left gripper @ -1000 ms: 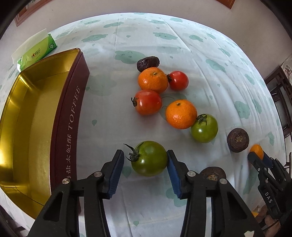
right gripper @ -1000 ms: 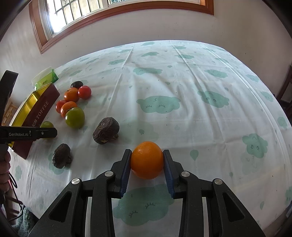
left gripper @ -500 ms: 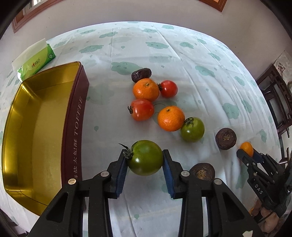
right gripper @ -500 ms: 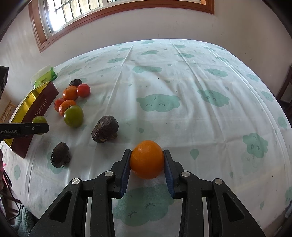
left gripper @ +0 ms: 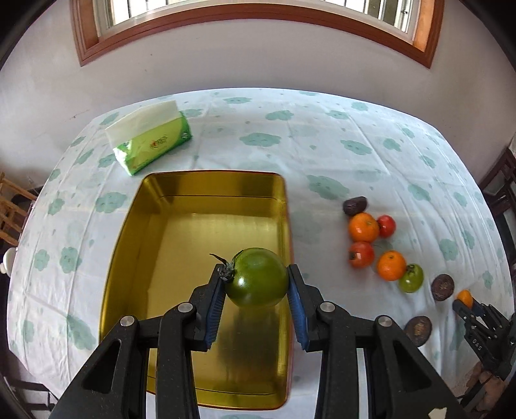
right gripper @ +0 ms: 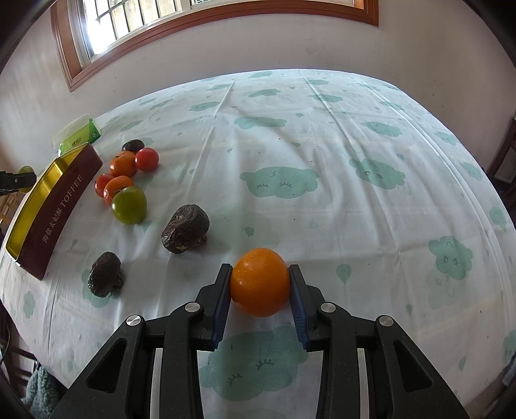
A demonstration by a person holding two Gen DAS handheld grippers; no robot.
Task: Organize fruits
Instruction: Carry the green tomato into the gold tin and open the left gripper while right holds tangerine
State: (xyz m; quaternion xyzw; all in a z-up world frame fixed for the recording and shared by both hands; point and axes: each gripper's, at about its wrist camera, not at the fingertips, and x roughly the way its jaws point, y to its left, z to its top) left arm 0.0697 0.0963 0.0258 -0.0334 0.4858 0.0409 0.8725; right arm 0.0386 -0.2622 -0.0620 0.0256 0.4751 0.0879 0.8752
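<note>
Between clamped jaws, green tomato (left gripper: pixel 256 277)

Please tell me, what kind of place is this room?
Probably a room in a home, perhaps a dining room: a table under a cloud-print cloth, a wood-framed window in a plain wall, a tissue pack, and a toffee tin beside loose fruit.

The left wrist view looks steeply down from close above the gold tin (left gripper: pixel 206 290). The right wrist view looks across the table (right gripper: pixel 322 129). Both share the tin and fruit cluster (right gripper: pixel 124 180).
</note>
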